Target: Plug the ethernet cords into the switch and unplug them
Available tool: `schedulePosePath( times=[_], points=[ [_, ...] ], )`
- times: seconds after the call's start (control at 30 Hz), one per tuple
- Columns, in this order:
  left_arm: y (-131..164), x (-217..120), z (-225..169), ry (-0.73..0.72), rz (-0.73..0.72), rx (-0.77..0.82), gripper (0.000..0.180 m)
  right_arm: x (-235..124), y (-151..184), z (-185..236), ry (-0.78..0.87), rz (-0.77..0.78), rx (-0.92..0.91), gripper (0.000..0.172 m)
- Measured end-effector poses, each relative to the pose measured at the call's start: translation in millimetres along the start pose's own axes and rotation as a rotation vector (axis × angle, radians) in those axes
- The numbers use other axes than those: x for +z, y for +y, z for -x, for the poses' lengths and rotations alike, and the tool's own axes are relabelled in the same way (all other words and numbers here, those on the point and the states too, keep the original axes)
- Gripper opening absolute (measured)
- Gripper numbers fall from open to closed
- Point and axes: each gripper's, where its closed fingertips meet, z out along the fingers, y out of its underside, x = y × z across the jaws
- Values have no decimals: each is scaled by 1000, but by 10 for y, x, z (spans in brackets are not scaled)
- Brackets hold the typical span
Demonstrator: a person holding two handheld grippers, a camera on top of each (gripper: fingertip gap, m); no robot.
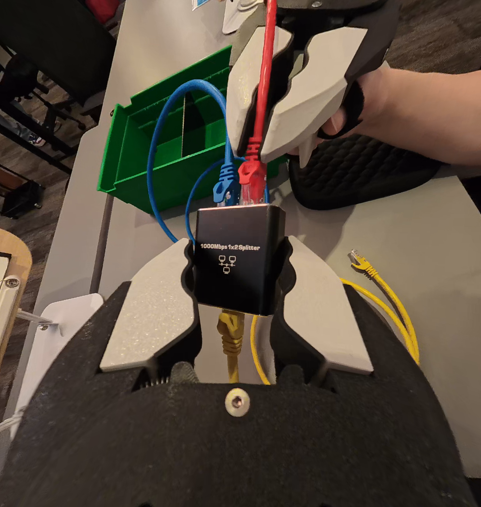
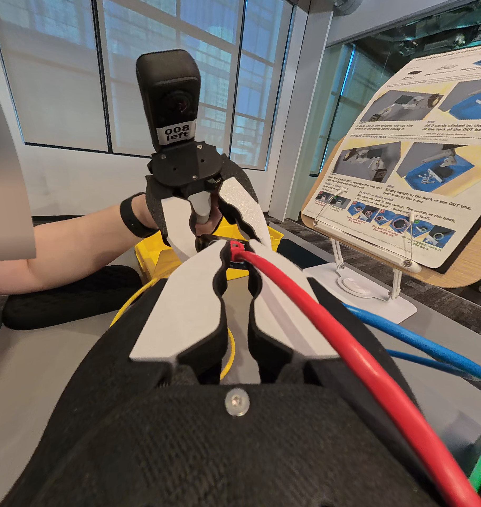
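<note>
Left wrist view: the left gripper (image 1: pixel 235 271) sits at centre frame, its two black pads pressed against the sides of a black switch (image 1: pixel 234 263), which is held clear above the grey table (image 1: pixel 398 247). A yellow cord (image 1: pixel 232 345) is plugged into the near end of the switch; its other plug (image 1: pixel 362 264) lies loose on the table at right of frame. At the far end of the switch, a blue cord (image 1: pixel 225 181) sits in the left port and a red cord (image 1: pixel 250 175) at the right port, with part of its clear plug showing outside the housing. The right gripper (image 1: pixel 251 153), coming in from the upper right in a person's hand (image 1: pixel 384 109), is closed down on the red cord just behind its plug. A green bin (image 1: pixel 140 153) stands behind, at upper left. Right wrist view: the fingers (image 2: pixel 195 277) pinch the red boot at centre frame, the cord trailing to the lower right; a yellow bin (image 2: pixel 151 255) and an instruction board (image 2: pixel 398 192) on a stand lie beyond.
</note>
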Motion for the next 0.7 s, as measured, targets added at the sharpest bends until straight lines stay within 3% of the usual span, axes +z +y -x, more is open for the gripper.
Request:
schedulePosePath(
  times=[0.37, 0.7],
  points=[
    [-127, -110, 31, 9, -100, -42, 60, 23, -86, 7, 26, -93, 47, 10],
    [-138, -159, 62, -87, -37, 53, 59, 20, -68, 27, -15, -68, 94, 11]
  ],
)
